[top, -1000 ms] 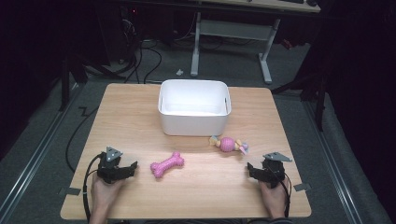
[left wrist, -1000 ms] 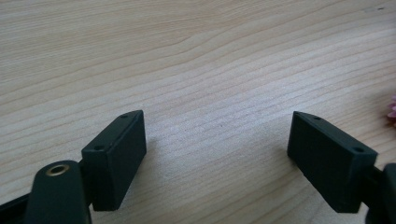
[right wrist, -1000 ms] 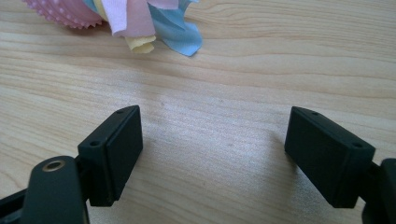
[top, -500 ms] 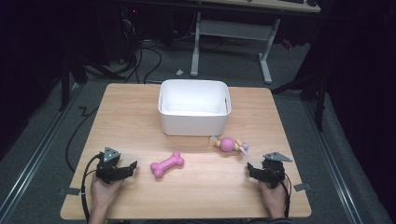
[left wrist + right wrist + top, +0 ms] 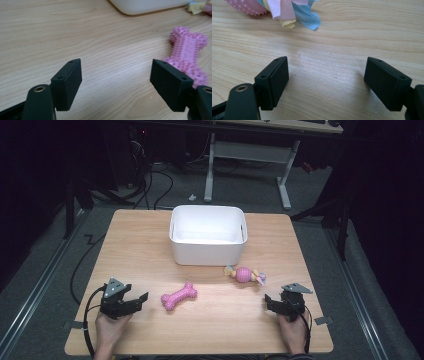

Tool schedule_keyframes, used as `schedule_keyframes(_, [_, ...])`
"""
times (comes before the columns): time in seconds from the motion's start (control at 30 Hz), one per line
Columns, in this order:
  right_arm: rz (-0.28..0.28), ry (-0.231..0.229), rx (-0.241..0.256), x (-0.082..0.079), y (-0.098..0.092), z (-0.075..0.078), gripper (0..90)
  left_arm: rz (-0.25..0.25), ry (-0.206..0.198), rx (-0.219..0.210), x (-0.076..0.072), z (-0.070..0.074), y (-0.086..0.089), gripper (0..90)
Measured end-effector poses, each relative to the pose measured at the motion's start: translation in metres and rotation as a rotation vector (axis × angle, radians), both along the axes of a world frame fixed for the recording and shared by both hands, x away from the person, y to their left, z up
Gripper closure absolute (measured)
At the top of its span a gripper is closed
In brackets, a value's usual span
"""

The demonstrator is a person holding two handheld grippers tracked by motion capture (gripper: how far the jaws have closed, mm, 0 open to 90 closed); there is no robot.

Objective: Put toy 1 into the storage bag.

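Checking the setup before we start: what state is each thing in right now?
Left gripper: open, holding nothing, on the table.
Right gripper: open, holding nothing.
White plastic bin: upright, looks empty.
Pink spiky rubber bone toy: lying flat, untouched.
Pink ball toy with cloth tails: lying beside the bin, untouched.

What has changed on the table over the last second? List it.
Nothing has visibly changed. The left gripper and right gripper rest open and empty at the near edge, the pink bone toy and the ball toy lie where they were, and the white bin has not moved.
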State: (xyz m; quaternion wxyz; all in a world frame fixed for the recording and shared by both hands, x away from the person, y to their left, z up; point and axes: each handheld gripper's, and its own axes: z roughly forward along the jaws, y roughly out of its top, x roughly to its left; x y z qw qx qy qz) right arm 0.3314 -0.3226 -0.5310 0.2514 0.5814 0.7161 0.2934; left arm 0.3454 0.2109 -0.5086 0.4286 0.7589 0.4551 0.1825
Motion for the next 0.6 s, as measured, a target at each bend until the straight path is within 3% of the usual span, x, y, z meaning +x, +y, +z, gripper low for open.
schedule_keyframes(0.27, [0.004, -0.002, -0.002, 0.0, 0.0, 0.0, 20.0, -0.065, -0.013, 0.01, -0.001, 0.011, -0.019, 25.0])
schedule_keyframes(0.37, [0.005, -0.002, -0.002, 0.0, 0.0, 0.0, 20.1, -0.075, -0.029, 0.017, -0.001, 0.014, -0.025, 25.1])
schedule_keyframes(0.6, [0.007, -0.001, -0.002, 0.0, 0.0, 0.0, 20.1, -0.106, -0.024, 0.025, 0.0, 0.017, -0.034, 26.4])
